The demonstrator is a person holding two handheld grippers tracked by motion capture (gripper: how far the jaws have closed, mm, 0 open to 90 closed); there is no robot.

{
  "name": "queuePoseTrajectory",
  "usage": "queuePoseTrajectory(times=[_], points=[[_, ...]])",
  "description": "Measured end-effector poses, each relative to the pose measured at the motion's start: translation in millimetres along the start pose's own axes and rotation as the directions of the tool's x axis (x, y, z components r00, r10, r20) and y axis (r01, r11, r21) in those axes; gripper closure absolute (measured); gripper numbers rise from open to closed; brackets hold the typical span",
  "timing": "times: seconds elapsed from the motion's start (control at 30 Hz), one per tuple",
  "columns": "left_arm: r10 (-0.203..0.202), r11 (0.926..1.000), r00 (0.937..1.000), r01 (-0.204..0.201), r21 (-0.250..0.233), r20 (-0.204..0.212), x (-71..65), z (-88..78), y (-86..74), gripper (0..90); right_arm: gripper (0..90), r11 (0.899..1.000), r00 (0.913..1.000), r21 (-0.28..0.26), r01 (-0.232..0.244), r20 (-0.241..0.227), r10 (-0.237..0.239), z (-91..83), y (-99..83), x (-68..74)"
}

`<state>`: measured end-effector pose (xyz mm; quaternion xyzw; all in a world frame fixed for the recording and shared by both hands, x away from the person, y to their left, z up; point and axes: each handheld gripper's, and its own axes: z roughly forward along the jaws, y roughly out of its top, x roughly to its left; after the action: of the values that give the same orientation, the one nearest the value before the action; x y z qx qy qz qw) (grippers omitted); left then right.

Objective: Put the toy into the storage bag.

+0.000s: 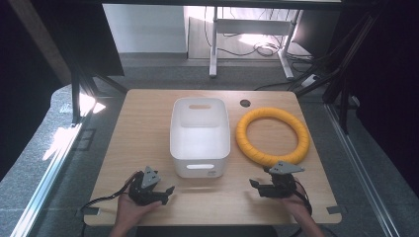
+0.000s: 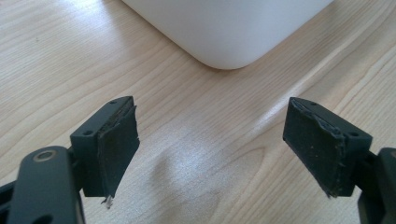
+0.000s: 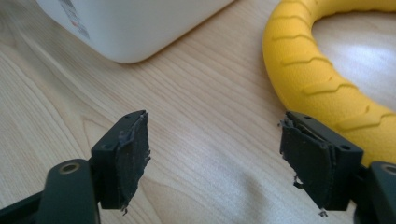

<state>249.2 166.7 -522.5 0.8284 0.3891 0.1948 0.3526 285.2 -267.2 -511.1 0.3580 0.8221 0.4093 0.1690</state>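
Note:
A white plastic bin [image 1: 200, 136] stands in the middle of the wooden table, its inside bare. To its right lies a yellow ribbed ring [image 1: 272, 136], flat on the wood. My left gripper [image 1: 169, 193] rests near the front edge, left of the bin's near corner [image 2: 229, 32], open with nothing between its pads. My right gripper [image 1: 256, 186] sits low just in front of the ring [image 3: 327, 79], also open and holding nothing. The bin's other near corner [image 3: 126, 28] shows ahead of it on the left.
The table [image 1: 143, 128] has a small round cable hole [image 1: 245, 103] behind the ring. Dark frame posts stand at both sides, and a desk's legs with cables are on the floor beyond the far edge.

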Motion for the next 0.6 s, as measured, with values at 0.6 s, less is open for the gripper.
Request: queuePoseTrajectory(times=[0.6], points=[[-0.009, 0.9999, 0.9999, 0.009, -0.006, 0.008, -0.3, -0.6, 0.5, 18.4, 30.2, 1.000, 0.9997, 0.007, 0.024, -0.010, -0.024, -7.5, 8.2, -0.8]])
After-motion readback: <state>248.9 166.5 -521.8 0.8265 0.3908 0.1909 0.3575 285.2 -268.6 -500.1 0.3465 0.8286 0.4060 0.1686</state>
